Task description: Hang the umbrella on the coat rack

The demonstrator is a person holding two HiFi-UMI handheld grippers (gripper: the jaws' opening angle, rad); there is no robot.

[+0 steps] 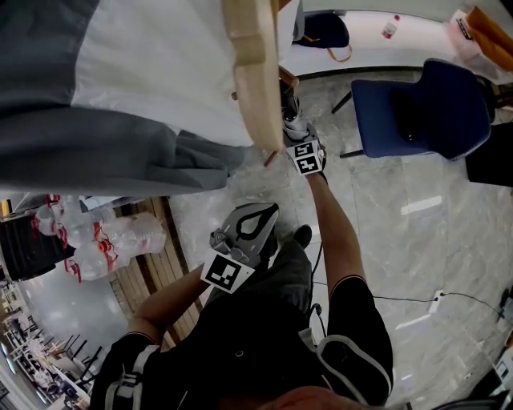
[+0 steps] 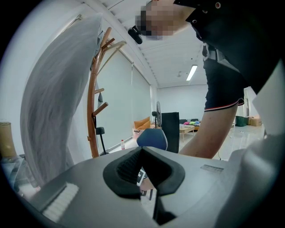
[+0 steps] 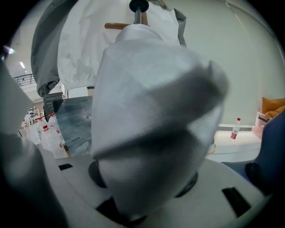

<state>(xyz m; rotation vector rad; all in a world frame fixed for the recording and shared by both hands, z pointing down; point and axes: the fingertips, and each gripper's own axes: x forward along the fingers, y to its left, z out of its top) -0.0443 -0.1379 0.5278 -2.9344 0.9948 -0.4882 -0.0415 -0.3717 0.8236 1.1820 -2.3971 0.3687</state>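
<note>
Pale marble floor (image 1: 417,240) spreads under all of this, with a blue chair (image 1: 421,108) off to one side. The right gripper (image 1: 293,120) has its jaws clamped on the umbrella (image 3: 151,120), a grey-white folded bundle that fills that gripper's view so fully that little of the jaws shows round it. A dark knob (image 3: 139,6) on a thin rod pokes up beyond (whether it is the umbrella's own tip I can't tell). The left gripper (image 2: 142,151) hangs lower, nearer the person's body, its tips together with nothing between them. Just past the umbrella is the coat rack (image 2: 92,116), bent brown wood, with a white-and-grey garment (image 1: 144,80) draped over much of it and one bare peg (image 3: 118,25) showing above. I'd judge the umbrella not yet hung. The worry is that garment: it crowds the pegs, so the umbrella could catch cloth rather than wood and drop once released. Soft fabric could also slide in the jaws, and a shove might rock the rack.
</note>
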